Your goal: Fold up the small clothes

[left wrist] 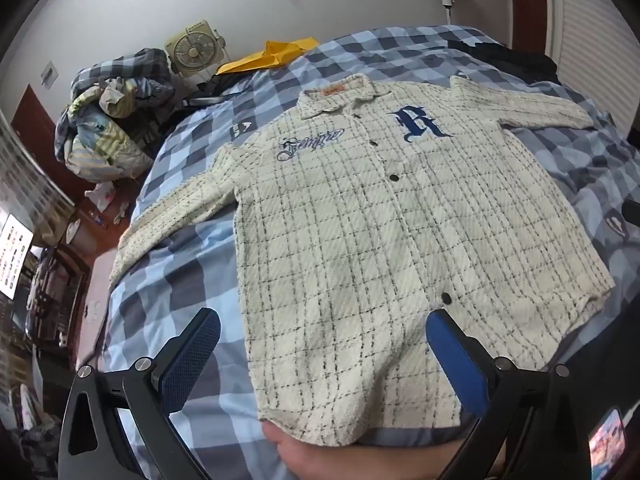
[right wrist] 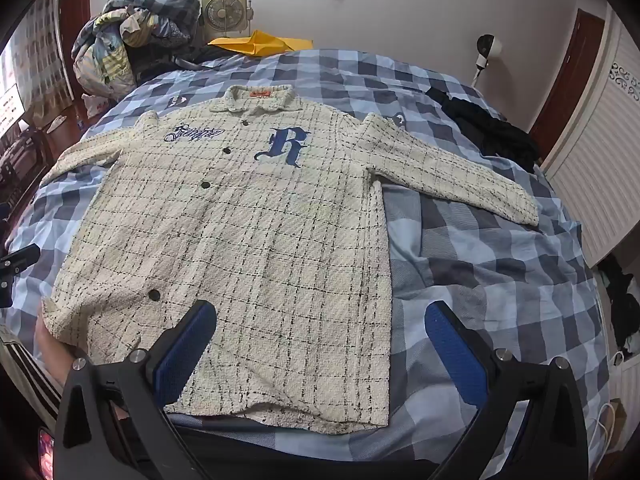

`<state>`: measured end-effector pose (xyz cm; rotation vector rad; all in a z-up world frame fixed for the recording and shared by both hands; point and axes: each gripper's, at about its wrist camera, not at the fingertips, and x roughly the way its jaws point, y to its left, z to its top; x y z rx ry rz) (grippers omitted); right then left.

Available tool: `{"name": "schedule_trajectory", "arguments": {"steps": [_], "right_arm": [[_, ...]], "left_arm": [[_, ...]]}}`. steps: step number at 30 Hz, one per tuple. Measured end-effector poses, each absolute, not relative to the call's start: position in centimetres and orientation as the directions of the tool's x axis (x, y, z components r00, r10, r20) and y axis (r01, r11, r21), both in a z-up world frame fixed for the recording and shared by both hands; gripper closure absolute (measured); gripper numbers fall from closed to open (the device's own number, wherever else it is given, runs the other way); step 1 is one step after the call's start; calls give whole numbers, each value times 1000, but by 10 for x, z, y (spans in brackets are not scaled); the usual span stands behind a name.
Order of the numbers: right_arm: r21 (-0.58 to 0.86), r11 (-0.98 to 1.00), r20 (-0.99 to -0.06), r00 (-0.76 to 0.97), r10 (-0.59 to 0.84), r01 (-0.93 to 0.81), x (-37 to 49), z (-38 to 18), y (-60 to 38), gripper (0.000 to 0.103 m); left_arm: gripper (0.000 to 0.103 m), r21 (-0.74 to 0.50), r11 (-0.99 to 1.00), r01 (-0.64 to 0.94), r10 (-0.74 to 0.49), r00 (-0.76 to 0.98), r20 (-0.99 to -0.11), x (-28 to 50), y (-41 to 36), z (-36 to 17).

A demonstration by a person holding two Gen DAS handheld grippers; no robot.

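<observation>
A cream plaid button-up shirt [left wrist: 360, 232] with a blue letter R and blue script on the chest lies flat, face up, sleeves spread, on the blue checked bed [left wrist: 172, 264]. It also shows in the right wrist view [right wrist: 248, 240]. My left gripper [left wrist: 320, 344] is open and empty, hovering above the shirt's lower left hem. My right gripper [right wrist: 320, 340] is open and empty, above the shirt's lower right hem. The bed also shows in the right wrist view [right wrist: 500, 280].
A pile of bedding and clothes [right wrist: 128, 36] sits at the far left of the bed. A box fan [right wrist: 224, 12] and a yellow envelope [right wrist: 264, 42] are at the head. Dark clothing [right wrist: 492, 132] lies at the far right.
</observation>
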<state>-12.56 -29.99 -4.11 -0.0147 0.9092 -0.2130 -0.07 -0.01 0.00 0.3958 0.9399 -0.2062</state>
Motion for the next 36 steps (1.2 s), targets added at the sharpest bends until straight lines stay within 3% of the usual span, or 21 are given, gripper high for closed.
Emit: {"name": "schedule_trajectory", "arguments": {"steps": [36], "right_arm": [[-97,980,-774,606,-183,173,-128,-41,-301,1]], "left_arm": [[0,170,906,387,-66,526,-848,-1,-3,-1]]}}
